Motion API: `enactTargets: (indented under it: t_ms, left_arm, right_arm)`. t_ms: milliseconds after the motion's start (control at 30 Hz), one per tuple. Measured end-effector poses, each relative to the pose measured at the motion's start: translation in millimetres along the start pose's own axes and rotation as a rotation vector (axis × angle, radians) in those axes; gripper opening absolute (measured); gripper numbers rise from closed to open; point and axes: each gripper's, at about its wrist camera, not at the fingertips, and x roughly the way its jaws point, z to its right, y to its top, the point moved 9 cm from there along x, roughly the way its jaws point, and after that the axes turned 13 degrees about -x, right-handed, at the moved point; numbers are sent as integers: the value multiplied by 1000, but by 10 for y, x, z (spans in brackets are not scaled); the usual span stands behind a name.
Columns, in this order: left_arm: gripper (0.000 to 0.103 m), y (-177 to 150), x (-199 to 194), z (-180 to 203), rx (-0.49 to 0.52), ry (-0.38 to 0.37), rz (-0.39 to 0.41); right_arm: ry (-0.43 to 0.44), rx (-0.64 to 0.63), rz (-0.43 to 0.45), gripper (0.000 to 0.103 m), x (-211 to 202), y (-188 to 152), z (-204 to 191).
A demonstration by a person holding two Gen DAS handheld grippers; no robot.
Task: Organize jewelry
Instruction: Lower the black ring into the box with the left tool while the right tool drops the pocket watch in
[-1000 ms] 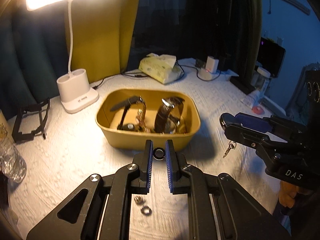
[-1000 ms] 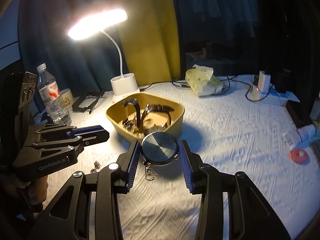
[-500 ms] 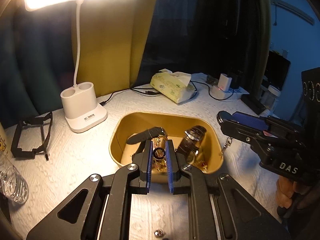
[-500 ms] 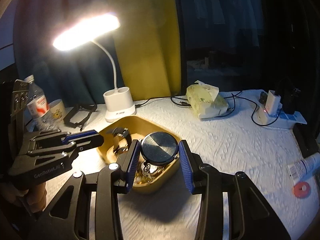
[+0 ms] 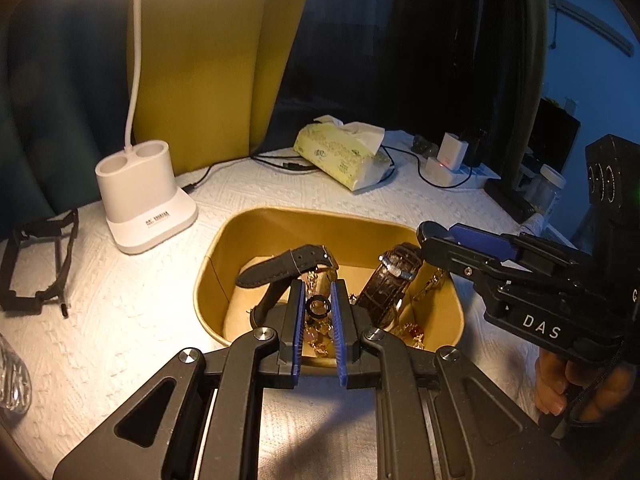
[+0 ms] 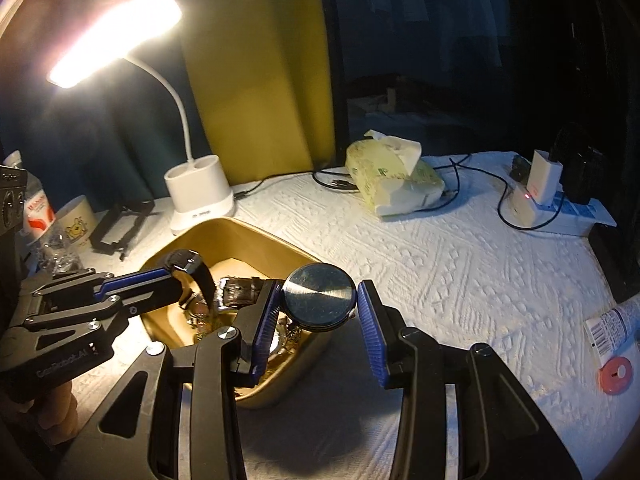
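Note:
A golden tray [image 5: 280, 220] sits on the white cloth and holds a black-strap watch [image 5: 286, 266], a brown-strap watch [image 5: 386, 286] and gold chains. My left gripper [image 5: 318, 308] is shut on a small dark ring [image 5: 318, 307], held over the tray's near side. My right gripper [image 6: 320, 300] is shut on a round dark pocket watch [image 6: 319, 297], above the tray's right edge [image 6: 256, 236]. The right gripper also shows in the left wrist view [image 5: 432, 240], over the tray's right rim. The left gripper shows in the right wrist view [image 6: 160, 280].
A white desk lamp [image 5: 142, 192] stands behind the tray on the left. A tissue pack [image 5: 344, 152] and a power strip with chargers [image 6: 560, 208] lie at the back. A black frame [image 5: 36, 264], a bottle [image 6: 38, 216] and a cup [image 6: 78, 220] sit far left.
Both grippers moved forward and down over the tray with their loads. The ring now hangs above the tray's contents and the pocket watch is above its right edge.

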Motion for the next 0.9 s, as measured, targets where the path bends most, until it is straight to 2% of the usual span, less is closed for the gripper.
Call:
enactTargets:
  t_ms: [333,500,900]
  left_arm:
    - [15,-52,-12,46,18,0,-20]
    - [22,-63,-42,63,19,-2,-19]
    - [23,-62,-176,46,14,-2,0]
  right_arm:
    - [-58,-34,-38,40,-1,-29,1]
    - [-56,-53,-62,41,-14,-102,-63]
    - [-47,-78,-36,41,-195,-79,-198]
